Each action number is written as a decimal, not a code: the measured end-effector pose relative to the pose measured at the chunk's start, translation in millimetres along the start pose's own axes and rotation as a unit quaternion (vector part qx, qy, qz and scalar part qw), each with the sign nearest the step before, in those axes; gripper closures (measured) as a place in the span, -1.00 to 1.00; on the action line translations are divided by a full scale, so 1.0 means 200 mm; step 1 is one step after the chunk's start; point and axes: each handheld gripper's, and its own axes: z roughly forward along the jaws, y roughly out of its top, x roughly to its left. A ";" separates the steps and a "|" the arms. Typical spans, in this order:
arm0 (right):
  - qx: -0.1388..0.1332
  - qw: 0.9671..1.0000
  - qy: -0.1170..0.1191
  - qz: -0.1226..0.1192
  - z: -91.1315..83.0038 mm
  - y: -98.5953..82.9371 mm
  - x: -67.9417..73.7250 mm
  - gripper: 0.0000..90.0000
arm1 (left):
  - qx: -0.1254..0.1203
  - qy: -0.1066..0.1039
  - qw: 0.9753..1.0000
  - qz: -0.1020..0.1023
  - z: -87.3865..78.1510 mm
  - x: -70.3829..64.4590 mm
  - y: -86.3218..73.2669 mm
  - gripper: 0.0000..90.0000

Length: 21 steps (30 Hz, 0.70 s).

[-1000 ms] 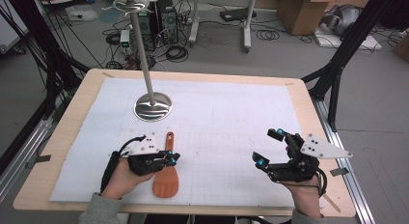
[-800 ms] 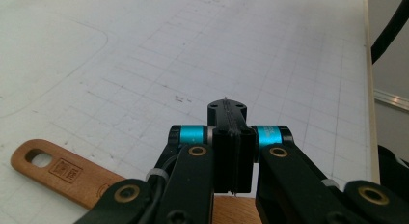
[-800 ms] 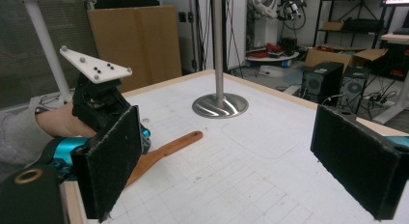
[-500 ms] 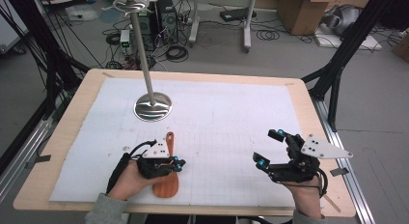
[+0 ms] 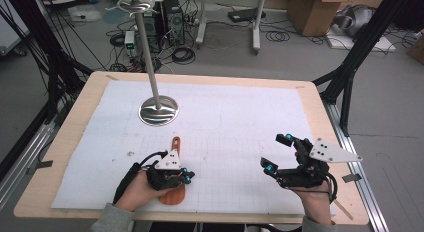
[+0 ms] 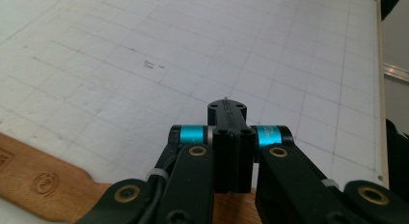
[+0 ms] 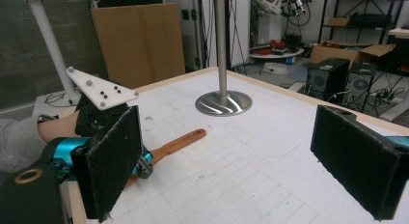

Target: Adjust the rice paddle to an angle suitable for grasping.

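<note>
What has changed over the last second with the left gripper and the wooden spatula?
The left gripper has moved toward the person's edge and to its right, from beside the wooden spatula to over its blade. Its fingers are shut, with nothing seen between them; whether they grip the spatula cannot be told. The spatula, right gripper, still open, and metal stand stayed put.

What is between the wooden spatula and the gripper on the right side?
Nothing: in the high view, just bare white gridded mat lies between the wooden spatula and the open right gripper.
</note>
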 end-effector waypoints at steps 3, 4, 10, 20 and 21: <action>0.001 1.000 0.001 0.000 0.00 0.00 0.00 -0.78 | 0.012 0.002 1.000 0.006 0.01 -0.01 0.00 0.99; 0.001 1.000 0.001 0.000 0.01 0.00 0.00 -0.78 | 0.012 0.003 1.000 0.009 0.01 -0.01 0.00 0.99; 0.004 1.000 0.003 0.003 0.01 0.00 0.00 -0.78 | 0.020 0.007 1.000 0.012 0.01 -0.01 -0.02 0.99; -0.002 1.000 0.009 0.003 0.02 0.00 0.00 -0.78 | 0.035 0.007 0.999 0.015 -0.02 -0.01 -0.04 0.99; -0.001 1.000 0.012 0.003 0.03 0.01 0.00 -0.78 | 0.033 0.006 0.999 0.012 -0.02 -0.01 -0.04 0.99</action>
